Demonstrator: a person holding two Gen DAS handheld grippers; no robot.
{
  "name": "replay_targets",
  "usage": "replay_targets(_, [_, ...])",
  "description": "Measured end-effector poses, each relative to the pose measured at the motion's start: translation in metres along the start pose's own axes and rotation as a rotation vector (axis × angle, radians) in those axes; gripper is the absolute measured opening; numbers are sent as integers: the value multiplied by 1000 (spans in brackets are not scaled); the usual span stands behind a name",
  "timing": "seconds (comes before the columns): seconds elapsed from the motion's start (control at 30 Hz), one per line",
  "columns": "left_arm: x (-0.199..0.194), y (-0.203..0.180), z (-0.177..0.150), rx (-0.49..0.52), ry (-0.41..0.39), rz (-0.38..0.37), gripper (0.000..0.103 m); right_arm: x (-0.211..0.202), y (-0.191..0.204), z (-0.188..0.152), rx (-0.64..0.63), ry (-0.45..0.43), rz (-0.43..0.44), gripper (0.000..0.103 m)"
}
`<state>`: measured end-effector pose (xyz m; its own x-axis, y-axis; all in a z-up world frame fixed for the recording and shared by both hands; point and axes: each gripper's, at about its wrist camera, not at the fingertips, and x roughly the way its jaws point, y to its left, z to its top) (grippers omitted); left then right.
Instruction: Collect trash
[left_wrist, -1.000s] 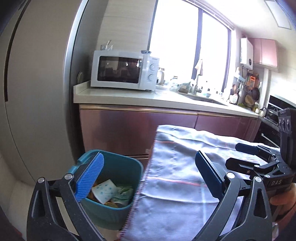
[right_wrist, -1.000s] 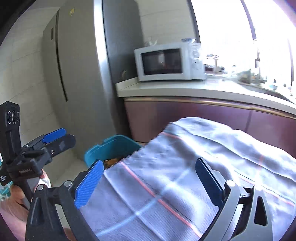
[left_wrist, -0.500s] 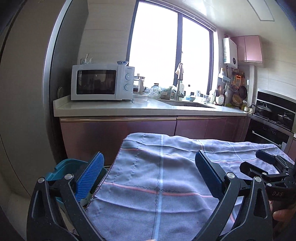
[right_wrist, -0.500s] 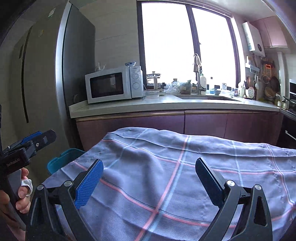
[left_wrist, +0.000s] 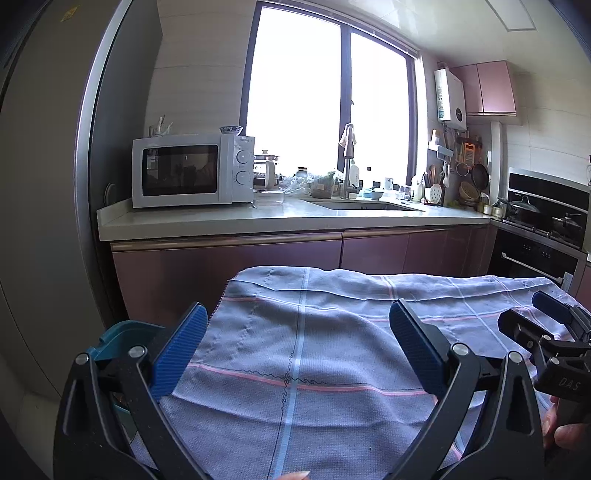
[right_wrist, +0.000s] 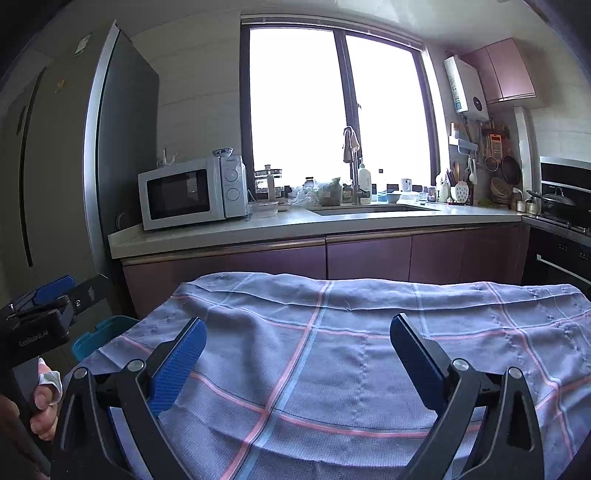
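Observation:
A table covered by a blue-grey checked cloth fills the foreground of both views. A teal trash bin stands on the floor at the table's left end, mostly hidden behind my left gripper; its rim also shows in the right wrist view. My left gripper is open and empty above the cloth. My right gripper is open and empty above the cloth, to the right of the left one. No loose trash shows on the cloth.
Beyond the table runs a kitchen counter with a white microwave, a sink and clutter under a bright window. A tall grey fridge stands at the left. An oven and stove are at the right.
Both grippers have lifted and swung right, away from the bin. The bin's contents, seen a second ago, are now hidden. Both grippers stay open.

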<state>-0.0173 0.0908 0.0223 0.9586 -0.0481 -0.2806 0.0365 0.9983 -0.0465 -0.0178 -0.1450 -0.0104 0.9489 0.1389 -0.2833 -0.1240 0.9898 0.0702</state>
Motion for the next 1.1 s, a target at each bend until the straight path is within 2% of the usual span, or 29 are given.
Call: replay_targets(1.1, [2,-4,-6,12,-43,31,97,-13,-9,0,21,-48,-43,96])
